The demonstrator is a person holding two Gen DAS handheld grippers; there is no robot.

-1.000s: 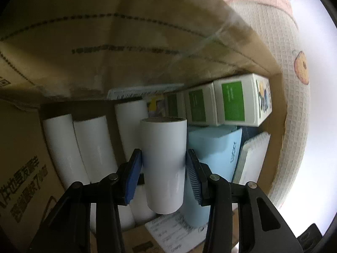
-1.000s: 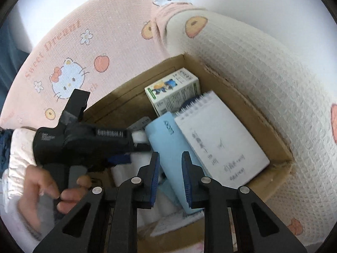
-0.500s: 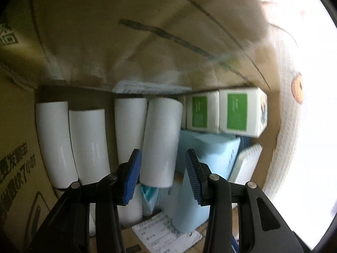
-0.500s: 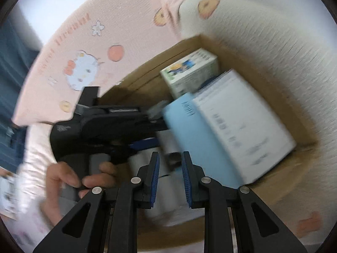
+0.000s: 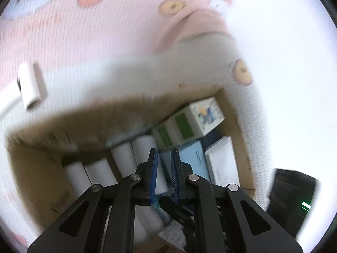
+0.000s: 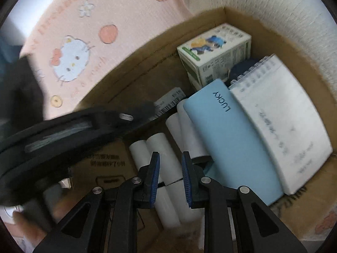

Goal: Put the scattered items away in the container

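A cardboard box [image 5: 31,168] sits on pink cartoon-print bedding. Inside lie several white rolls [image 5: 99,170], green-and-white cartons [image 5: 189,124], a light blue case [image 6: 227,137] and a spiral notebook [image 6: 284,116]. One more white roll [image 5: 29,88] lies loose on the bedding at the far left. My left gripper [image 5: 164,151] hangs above the rolls, its jaws drawn nearly together with nothing between them. My right gripper [image 6: 170,155] hovers over the rolls [image 6: 160,147]; its jaws are closing on a narrow gap and hold nothing.
The left gripper's black body [image 6: 73,130] crosses the box's left side in the right wrist view, with a hand [image 6: 31,227] under it. A dark device [image 5: 290,194] stands outside the box at the right. A barcode label [image 6: 168,103] lies against the back wall.
The left gripper let go of the white roll, which now lies with the others, then rose out of the box and closed its jaws. The right gripper moved down closer over the box.
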